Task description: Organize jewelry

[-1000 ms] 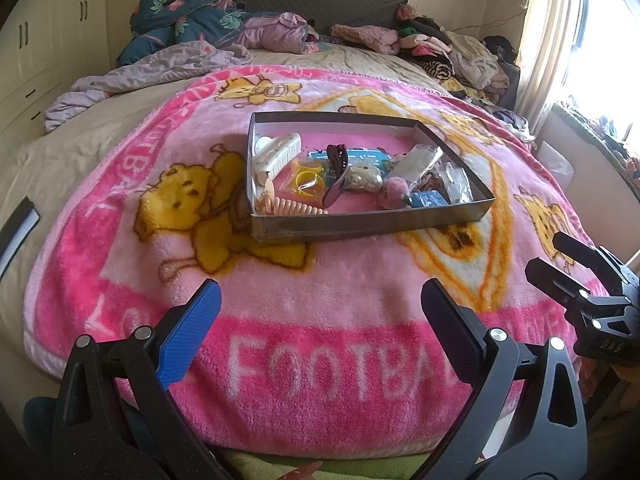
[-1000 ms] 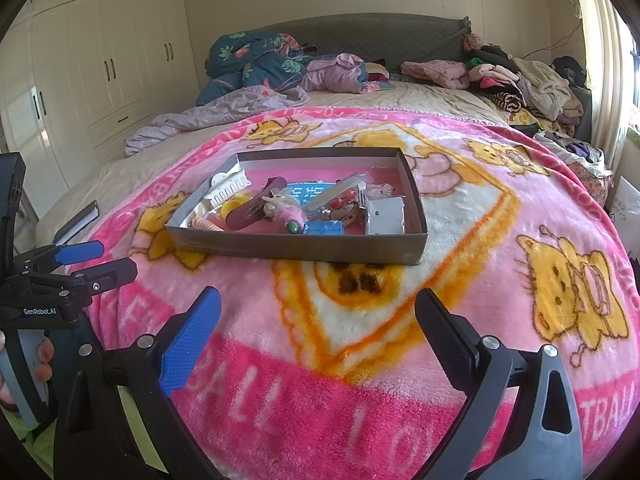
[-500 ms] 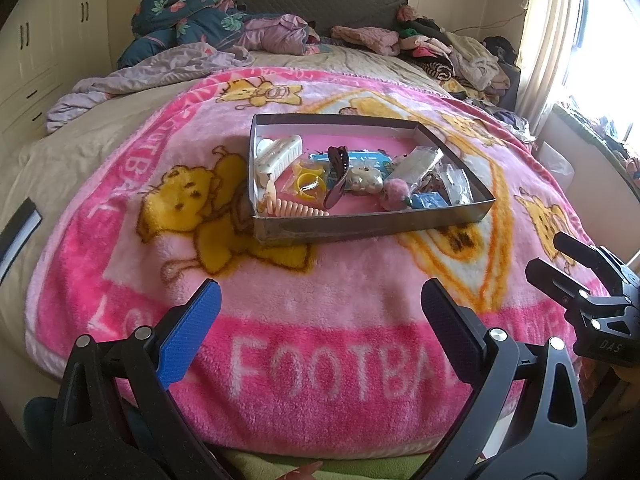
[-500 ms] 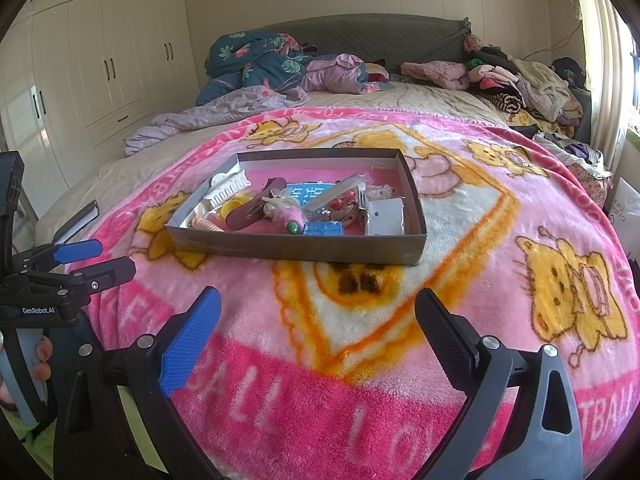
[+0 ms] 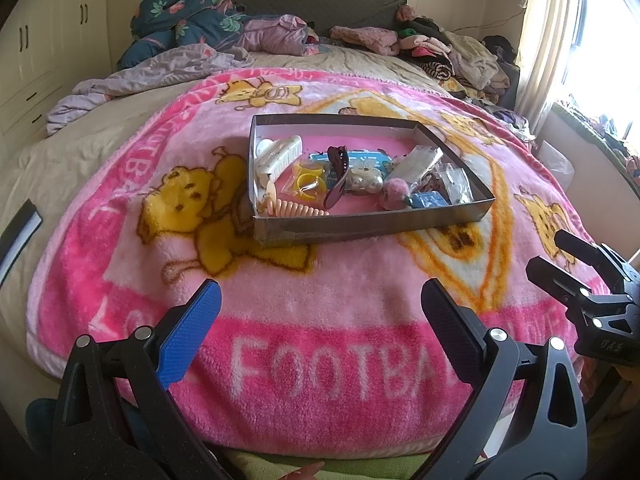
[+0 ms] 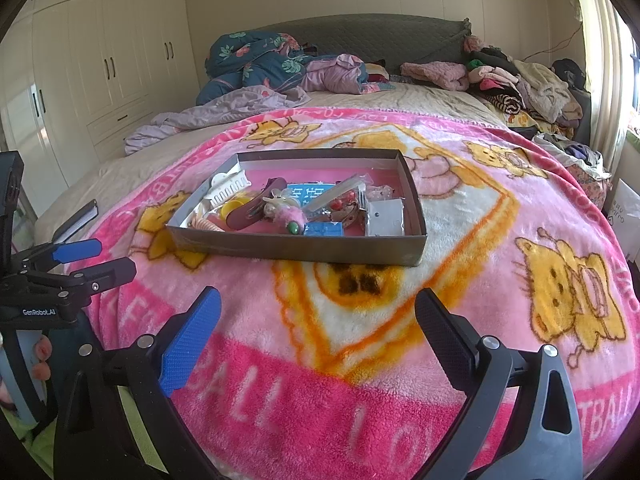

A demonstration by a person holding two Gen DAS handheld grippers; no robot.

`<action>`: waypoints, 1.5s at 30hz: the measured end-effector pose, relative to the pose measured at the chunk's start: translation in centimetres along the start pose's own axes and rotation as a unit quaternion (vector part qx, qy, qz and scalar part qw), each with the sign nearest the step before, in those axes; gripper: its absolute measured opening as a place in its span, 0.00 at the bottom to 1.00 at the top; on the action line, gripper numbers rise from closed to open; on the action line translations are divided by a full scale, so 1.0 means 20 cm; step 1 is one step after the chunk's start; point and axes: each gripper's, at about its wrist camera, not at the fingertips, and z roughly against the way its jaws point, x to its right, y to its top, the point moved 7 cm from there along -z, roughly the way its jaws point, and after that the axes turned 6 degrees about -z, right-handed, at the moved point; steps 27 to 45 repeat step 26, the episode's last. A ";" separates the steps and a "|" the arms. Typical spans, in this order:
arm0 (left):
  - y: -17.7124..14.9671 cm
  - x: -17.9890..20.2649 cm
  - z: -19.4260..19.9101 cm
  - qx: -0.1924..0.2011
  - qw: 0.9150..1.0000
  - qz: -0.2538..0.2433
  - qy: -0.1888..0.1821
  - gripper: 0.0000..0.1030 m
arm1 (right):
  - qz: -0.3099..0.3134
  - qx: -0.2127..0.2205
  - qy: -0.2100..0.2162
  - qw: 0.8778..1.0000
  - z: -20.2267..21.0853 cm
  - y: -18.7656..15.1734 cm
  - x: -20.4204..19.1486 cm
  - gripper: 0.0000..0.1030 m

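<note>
On the pink blanket (image 5: 320, 292), toward its middle, sits the shallow box (image 5: 360, 226) of jewelry and hair things, its long axis running side to side across both views, well ahead of both grippers. Both the left gripper (image 5: 320, 332) and the right gripper (image 6: 318, 330) hang near the blanket's front edge, fingers spread and empty. Judging by the views, the box's left end lies ahead of the left gripper, so the coiled hair tie (image 5: 294, 209) in the front-left corner looks its nearer pick.

One box (image 5: 372, 226) sat on one blanket (image 5: 320, 312) spread over one bed (image 5: 80, 152). Inside were one white comb (image 5: 280, 156), one pink pompom (image 5: 396, 192), one coil tie (image 5: 296, 210) and two yellow rings (image 5: 310, 184). Two grippers showed, the left (image 5: 320, 312) and the right (image 6: 318, 314), with two fingers (image 5: 192, 332) each.
</note>
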 end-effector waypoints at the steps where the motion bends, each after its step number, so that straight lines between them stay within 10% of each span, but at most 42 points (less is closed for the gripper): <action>1: 0.00 0.00 0.00 0.001 1.000 0.001 0.000 0.89 | 0.000 -0.001 0.000 1.000 0.00 0.00 0.00 0.92; 19: 0.00 -0.07 -0.04 -0.007 1.000 0.011 0.011 0.89 | -0.008 0.001 -0.011 1.000 0.00 0.01 0.06 0.92; 26: 0.07 -0.47 -0.23 -0.016 0.994 0.061 0.089 0.89 | -0.057 0.019 -0.108 0.992 -0.12 0.12 0.54 0.94; 45: 0.07 -0.47 -0.23 -0.016 0.994 0.061 0.089 0.89 | -0.057 0.019 -0.108 0.992 -0.12 0.12 0.54 0.94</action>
